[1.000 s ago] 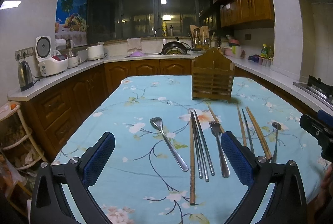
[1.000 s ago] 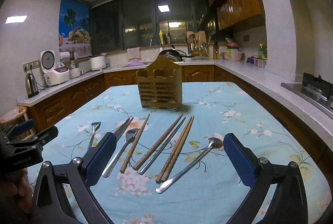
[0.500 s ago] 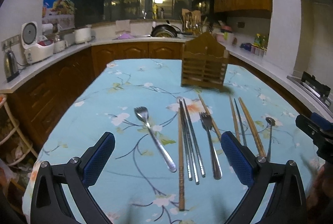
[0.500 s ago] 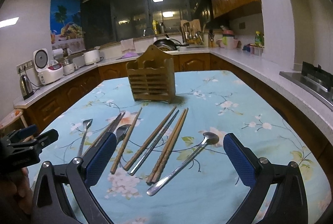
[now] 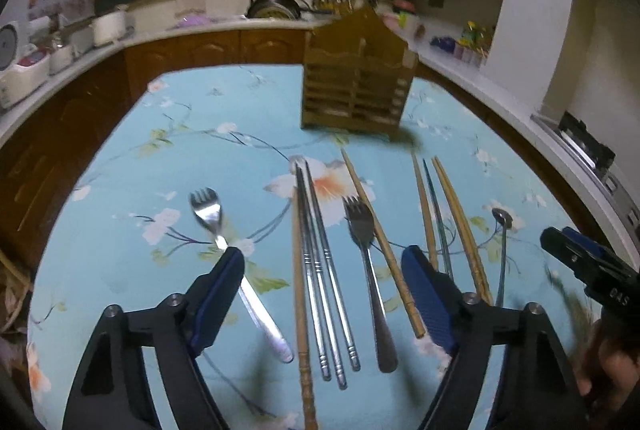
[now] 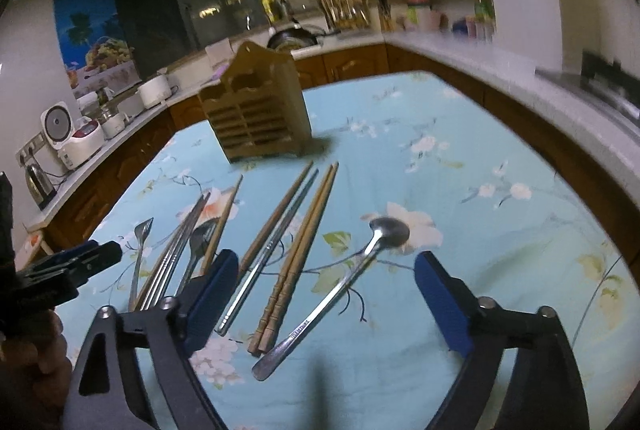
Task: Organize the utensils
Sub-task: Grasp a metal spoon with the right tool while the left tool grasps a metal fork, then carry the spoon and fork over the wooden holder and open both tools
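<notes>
Table point(image 5: 132, 158): covered by a blue flowered cloth, carrying all the utensils.

Wooden holder point(image 5: 354, 86): upright at the far end, beyond the utensil row.

Left gripper point(image 5: 322, 294): tilted down over the near utensils; jaws spread and just closing, pinching nothing; metal chopsticks point(image 5: 320, 270) and a dark fork point(image 5: 366, 262) lie on the table between them.

Right gripper point(image 6: 324, 294): tilted down; jaws spread and just closing, nothing gripped; wooden chopsticks point(image 6: 298, 254) and a spoon point(image 6: 344, 276) lie between them.

Shiny fork point(image 5: 224, 242): flat, leftmost.
</notes>
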